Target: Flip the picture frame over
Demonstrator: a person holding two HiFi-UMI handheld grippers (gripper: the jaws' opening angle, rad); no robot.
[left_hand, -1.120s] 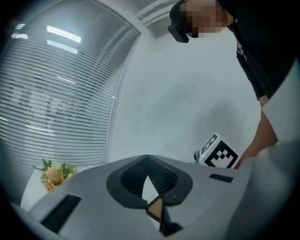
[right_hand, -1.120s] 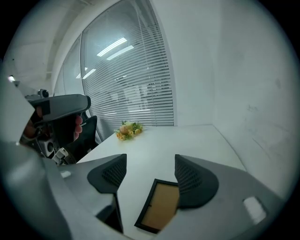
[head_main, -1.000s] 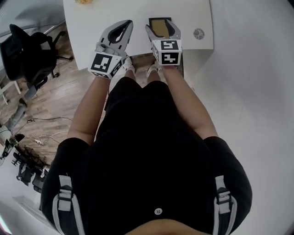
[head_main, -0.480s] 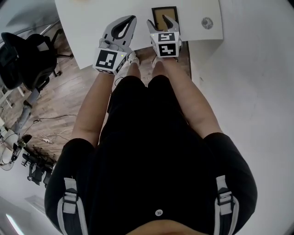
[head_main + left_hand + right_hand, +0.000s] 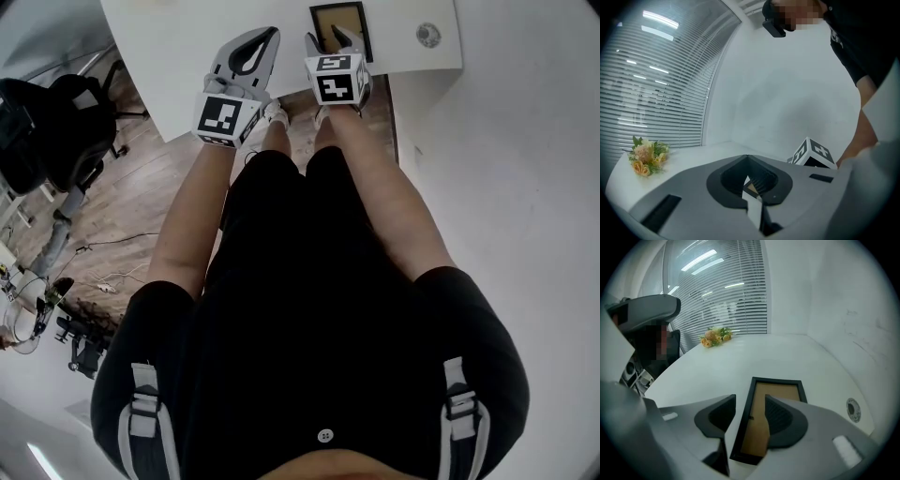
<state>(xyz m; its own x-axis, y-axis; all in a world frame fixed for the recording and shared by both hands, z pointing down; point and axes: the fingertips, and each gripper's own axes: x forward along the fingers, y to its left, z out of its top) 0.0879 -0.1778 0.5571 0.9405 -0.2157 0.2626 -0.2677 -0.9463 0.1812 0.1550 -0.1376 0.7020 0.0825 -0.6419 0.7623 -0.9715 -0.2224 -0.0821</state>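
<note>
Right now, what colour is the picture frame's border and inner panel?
The picture frame has a black border around a brown panel; clearest in the right gripper view.

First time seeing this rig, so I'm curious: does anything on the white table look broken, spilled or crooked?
Nothing stands out. The picture frame lies flat and looks intact, brown side facing up; a small flower bunch rests farther off on the table.

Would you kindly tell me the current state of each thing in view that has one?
Black-rimmed picture frame with brown backing: lying flat on the white table, backing up.
Right gripper: open, jaws have just been closing, one long rim of the frame between them, unclamped.
Left gripper: shut, empty.
Small yellow-and-pink flower bouquet: lying at the table's far side.
</note>
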